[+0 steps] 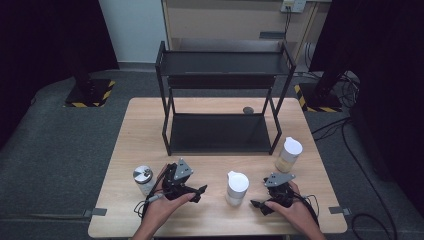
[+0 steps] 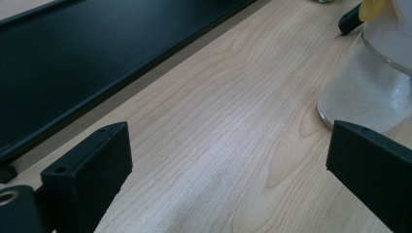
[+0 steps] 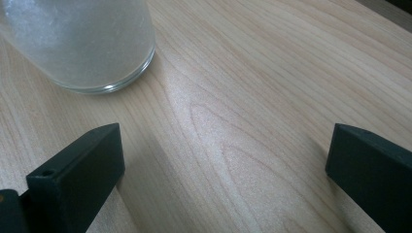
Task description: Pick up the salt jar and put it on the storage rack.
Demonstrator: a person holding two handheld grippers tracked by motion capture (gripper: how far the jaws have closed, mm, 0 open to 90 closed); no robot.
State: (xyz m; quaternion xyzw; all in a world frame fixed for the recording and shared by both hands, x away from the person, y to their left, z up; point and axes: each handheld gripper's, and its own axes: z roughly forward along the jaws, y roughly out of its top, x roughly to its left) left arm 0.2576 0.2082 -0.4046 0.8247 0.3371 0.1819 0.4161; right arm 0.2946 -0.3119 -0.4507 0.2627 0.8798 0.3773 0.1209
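On the wooden table, in front of the black two-tier rack, a white-lidded jar of white grains stands upright between the two grippers. The left gripper and the right gripper both point inward at it, the right seemingly nearer, each with jaws spread and empty. The left gripper view adds the jar near its right jaw; the right gripper view puts its glass base beyond the left jaw.

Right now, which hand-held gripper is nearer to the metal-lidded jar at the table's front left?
Left. The left hand-held gripper sits just right of the metal-lidded jar; the right hand-held gripper lies farther right, beyond the white-lidded glass jar.
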